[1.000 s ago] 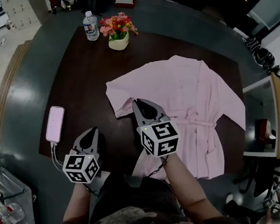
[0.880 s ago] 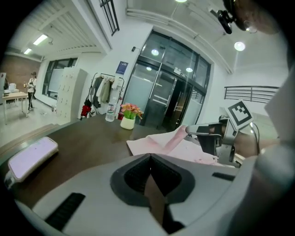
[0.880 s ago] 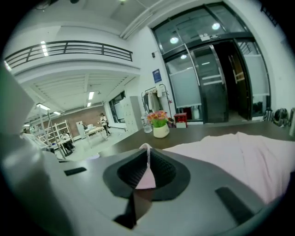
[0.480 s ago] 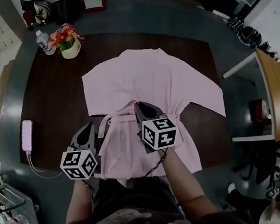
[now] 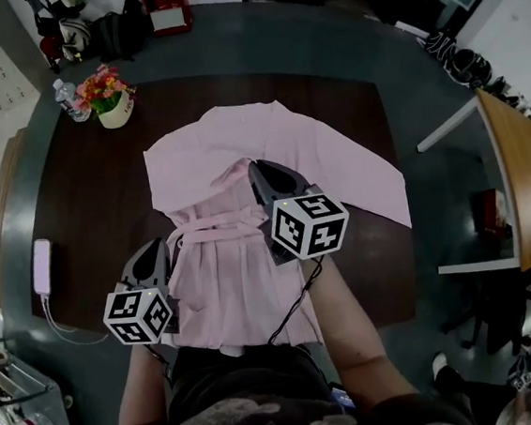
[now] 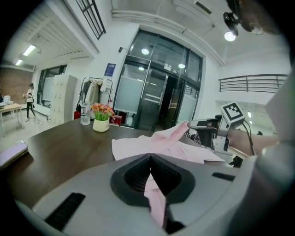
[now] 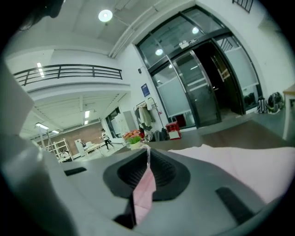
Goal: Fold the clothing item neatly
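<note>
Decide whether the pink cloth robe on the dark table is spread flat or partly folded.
Partly folded. One side of the pink cloth robe is doubled over its middle; its other sleeve lies spread out.

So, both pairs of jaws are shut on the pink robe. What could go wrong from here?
The left gripper and right gripper each hold only a thin pinch of the robe, so it may slip out. The belt lies loose across the front and could bunch up inside the fold. The sleeve beyond the right gripper is spread wide, so the fold may come out uneven.
</note>
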Available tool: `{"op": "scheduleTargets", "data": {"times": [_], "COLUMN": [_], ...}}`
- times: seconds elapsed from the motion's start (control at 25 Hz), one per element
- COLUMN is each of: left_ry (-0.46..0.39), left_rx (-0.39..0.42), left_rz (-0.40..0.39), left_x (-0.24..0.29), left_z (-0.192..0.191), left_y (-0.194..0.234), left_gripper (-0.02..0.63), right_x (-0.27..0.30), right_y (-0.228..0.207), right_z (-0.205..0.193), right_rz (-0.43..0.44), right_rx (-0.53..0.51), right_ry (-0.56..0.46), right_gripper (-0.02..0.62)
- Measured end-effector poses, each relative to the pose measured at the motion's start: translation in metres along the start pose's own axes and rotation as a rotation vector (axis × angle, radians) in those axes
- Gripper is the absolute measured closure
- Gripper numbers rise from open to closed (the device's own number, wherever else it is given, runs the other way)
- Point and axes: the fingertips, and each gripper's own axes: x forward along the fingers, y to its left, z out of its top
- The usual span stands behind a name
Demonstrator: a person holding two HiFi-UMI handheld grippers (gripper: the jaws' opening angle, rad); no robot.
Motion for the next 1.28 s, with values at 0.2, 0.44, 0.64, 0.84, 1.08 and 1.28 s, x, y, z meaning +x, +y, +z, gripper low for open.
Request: {"op": "scheduleTargets", "data": {"times": [0.2,0.44,0.64,0.84,1.08,1.28], "left_ry": [0.014,0.057,0.081,0.083,0.093,0.116], "left_rx": [0.023,0.033,0.04,0.031,0.022,0.023], "left_rz": [-0.039,-0.083,-0.107,-0.104,-0.114,-0.158], "left_x": [0.024,0.052,0.065,0.072,0.07,0.069], "left_z": [0.002,-0.007,-0.012,-0.013,-0.017,-0.023], "left_y": [-0.02,-0.037,-0.051,-0.055,-0.05,-0.037], "left_gripper": [0.595,0.595,0.595,0.595,0.595,0.595], "right_x": [-0.044,-0.079,-0.093,-0.038,0.005,-0.003], "right_y": [-0.104,-0.196,-0.194,-0.134,-0.135,-0.153], "right_z": [0.005,-0.072,-0.085,-0.102,-0.137,-0.107], "right_rz": [-0.21,-0.371,-0.404,-0.208,-0.288,-0.454], "right_rx": [0.058,0.162,-0.012,-0.355,-0.537,-0.547], "right_ry": [-0.038,0.125,0.179,0.352,0.552,0.48], "right_gripper": [0.584,0.579,0.528,0.51,0.476,0.588]}}
